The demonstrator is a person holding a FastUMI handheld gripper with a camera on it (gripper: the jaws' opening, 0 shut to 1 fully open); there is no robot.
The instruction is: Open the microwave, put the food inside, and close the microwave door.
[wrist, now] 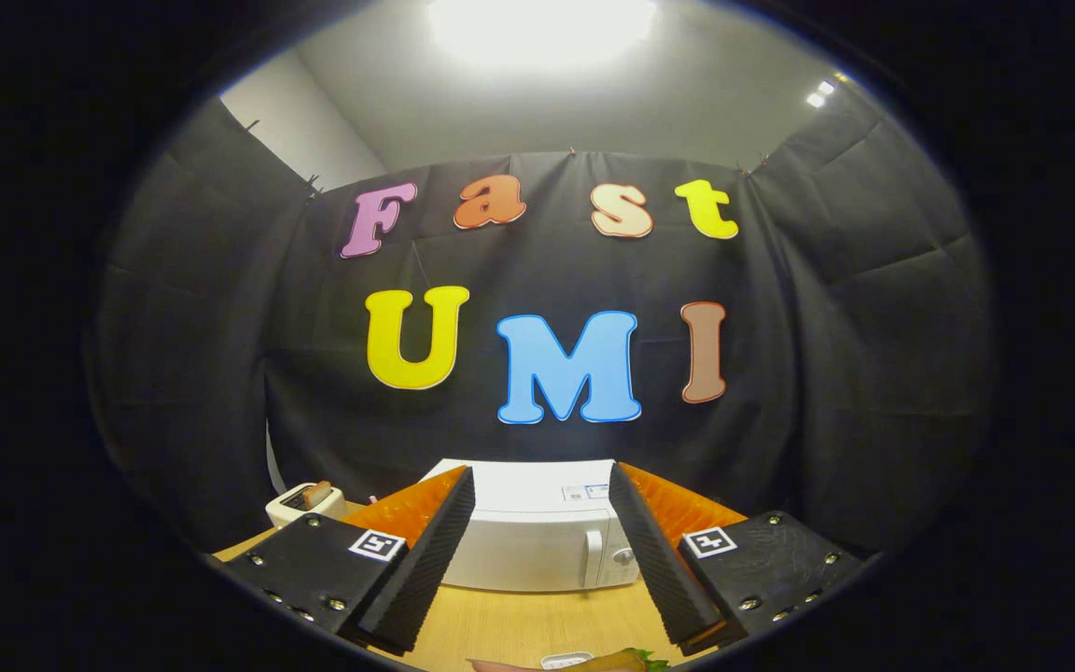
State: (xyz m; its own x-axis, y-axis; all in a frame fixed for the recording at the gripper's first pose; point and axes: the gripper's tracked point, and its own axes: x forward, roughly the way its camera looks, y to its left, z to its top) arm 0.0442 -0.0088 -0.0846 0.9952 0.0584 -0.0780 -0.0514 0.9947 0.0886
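The two-finger gripper [542,485] is standing with its jaws spread wide apart and holding nothing; the gap between the two fingers is showing open air, the tabletop and the appliance beyond; each finger [430,546] is carrying a ridged pad on its inner face, and each finger mount is bearing a small square black-and-white marker [377,544].

The white box-shaped microwave [528,532] is sitting on the light wooden table [519,625], beyond the fingertips and framed between them; its door is standing closed; a vertical white handle [593,555] is lying at the right part of the front, with a round knob [624,556] just beside it on the control panel; a small label is lying on the top surface toward the right, too small to make out.

The food, a sandwich-like item with a green leafy edge [626,661], is resting on the table nearest the camera, below the gap between the fingers and slightly toward the right finger; it is lying outside the microwave and well apart from it; a small white object [565,659] is lying just beside it, its nature being impossible to tell.

A small cream-coloured toaster with a brown slice standing in its slot [306,502] is sitting on the table to the left of the microwave, beyond the left finger.
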